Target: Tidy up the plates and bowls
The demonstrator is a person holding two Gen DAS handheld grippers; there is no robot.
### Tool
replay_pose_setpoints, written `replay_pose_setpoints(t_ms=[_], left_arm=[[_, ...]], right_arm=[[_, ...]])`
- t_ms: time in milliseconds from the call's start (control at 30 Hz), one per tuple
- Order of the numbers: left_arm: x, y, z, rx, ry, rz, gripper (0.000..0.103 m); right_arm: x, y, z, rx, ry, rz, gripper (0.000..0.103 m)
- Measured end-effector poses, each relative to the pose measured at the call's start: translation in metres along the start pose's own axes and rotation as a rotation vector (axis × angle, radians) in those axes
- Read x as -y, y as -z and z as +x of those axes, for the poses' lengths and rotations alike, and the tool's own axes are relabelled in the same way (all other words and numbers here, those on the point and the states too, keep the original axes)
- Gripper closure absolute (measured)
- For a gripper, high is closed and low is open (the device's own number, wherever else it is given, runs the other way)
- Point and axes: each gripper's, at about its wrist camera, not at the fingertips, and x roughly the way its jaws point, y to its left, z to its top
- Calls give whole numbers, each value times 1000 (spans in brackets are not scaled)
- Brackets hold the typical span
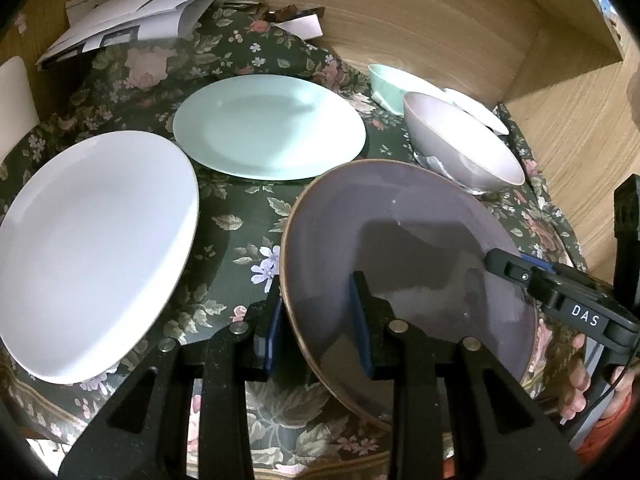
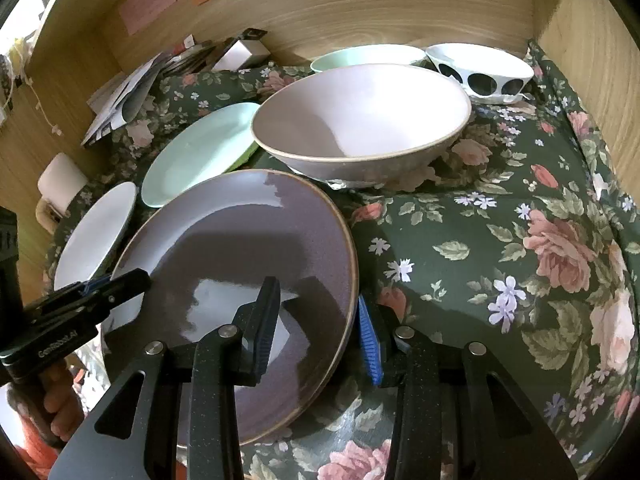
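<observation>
We found the purple plate point(image 1: 400, 248) tilted above the floral cloth point(image 1: 240, 216), pinched by both grippers on opposite sides of its rim. The left gripper point(image 1: 316, 320) straddled the plate's left rim, one blue pad point(image 1: 274, 332) under the edge and the other on the plate's upper face. The right gripper point(image 2: 316, 320) did the same on the right rim, with its dark finger lying on the glazed face and its blue pad point(image 2: 368, 340) outside the rim. Neither claw was pressed fully together; each was closed down onto the plate's edge.

In the left wrist view we saw the white plate point(image 1: 92, 248) lying flat near the cloth's left edge, close beside the purple plate with only a narrow strip of cloth between them. The mint plate point(image 1: 268, 128) lay further back, toward the middle, just beside the white plate's far rim. The pink bowl point(image 2: 360, 120) stood just beyond the purple plate's far rim, with little gap between them. Behind it, along the back wooden wall point(image 2: 360, 4), we saw a mint bowl point(image 2: 360, 56) and a white bowl with dark round spots point(image 2: 480, 68) in the back right corner. Loose papers point(image 1: 132, 12) lay piled in the back left corner.

The widest open stretch of cloth we saw lay to the right of the purple plate, running to the right wooden wall.
</observation>
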Motion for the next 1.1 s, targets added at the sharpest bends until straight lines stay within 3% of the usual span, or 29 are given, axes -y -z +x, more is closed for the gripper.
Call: replay_pose_setpoints(t_ms=[467, 600, 733, 833, 1100], left_arm=[[1, -2, 2, 2, -25, 24, 70], [-5, -4, -6, 27, -48, 15, 55], [-13, -7, -23, 72, -59, 6, 51], [-19, -10, -39, 127, -82, 6, 40], [-50, -15, -78, 232, -158, -25, 25]], right_arm=[[1, -5, 1, -16, 17, -15, 67], [-1, -8, -9, 7, 21, -26, 56], [-9, -16, -23, 60, 29, -51, 43], [-21, -22, -31, 90, 18, -76, 37], [-63, -36, -31, 113, -27, -173, 35]])
